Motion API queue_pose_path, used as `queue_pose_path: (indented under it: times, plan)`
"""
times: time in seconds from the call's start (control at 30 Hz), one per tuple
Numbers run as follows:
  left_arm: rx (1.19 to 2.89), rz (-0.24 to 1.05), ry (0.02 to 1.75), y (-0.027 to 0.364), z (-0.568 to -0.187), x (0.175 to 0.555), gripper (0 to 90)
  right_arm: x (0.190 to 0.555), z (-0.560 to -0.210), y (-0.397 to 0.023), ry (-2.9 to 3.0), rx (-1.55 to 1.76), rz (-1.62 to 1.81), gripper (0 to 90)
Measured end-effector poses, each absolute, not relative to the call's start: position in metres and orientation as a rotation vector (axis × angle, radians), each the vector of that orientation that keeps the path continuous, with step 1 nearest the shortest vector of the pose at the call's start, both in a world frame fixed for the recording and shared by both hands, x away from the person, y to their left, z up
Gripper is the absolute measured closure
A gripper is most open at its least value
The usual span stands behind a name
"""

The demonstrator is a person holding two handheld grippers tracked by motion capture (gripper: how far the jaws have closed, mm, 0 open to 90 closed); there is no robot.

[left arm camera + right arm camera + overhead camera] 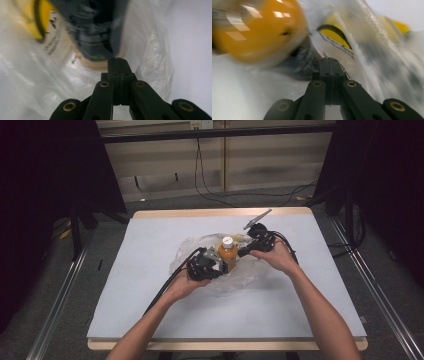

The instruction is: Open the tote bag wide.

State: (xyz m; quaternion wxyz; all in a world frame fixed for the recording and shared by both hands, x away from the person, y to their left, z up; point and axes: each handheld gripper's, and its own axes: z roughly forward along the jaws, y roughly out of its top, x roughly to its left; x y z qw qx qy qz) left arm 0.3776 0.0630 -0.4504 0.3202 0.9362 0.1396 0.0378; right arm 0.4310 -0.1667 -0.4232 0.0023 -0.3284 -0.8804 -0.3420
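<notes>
flanking bottle (228, 254) — both tools closed

Bottle (228, 253) upright on plastic bag (186, 251), mid-table (150, 310); left hand-held gripper (216, 266) left of it, right hand-held gripper (246, 251) right.

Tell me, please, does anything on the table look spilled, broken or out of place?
Nothing looks spilled or broken. The orange bottle stands upright with its white cap on, in the middle of a crumpled clear plastic bag. The left gripper and right gripper sit close on either side of it, jaws together.
</notes>
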Motion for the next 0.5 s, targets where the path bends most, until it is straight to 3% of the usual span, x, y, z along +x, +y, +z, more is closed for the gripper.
queue_pose_path:
  times: [0.27,0.5]
  plan:
    - [2.536,0.079,0.248,0.046,-0.465,0.347,90.0,0.470,-0.466,-0.144,-2.728,-1.144,-0.903,90.0]
    - [2.573,0.042,0.108,0.039,-0.461,0.307,90.0,0.494,-0.470,-0.134,-2.730,-1.195,-0.879,90.0]
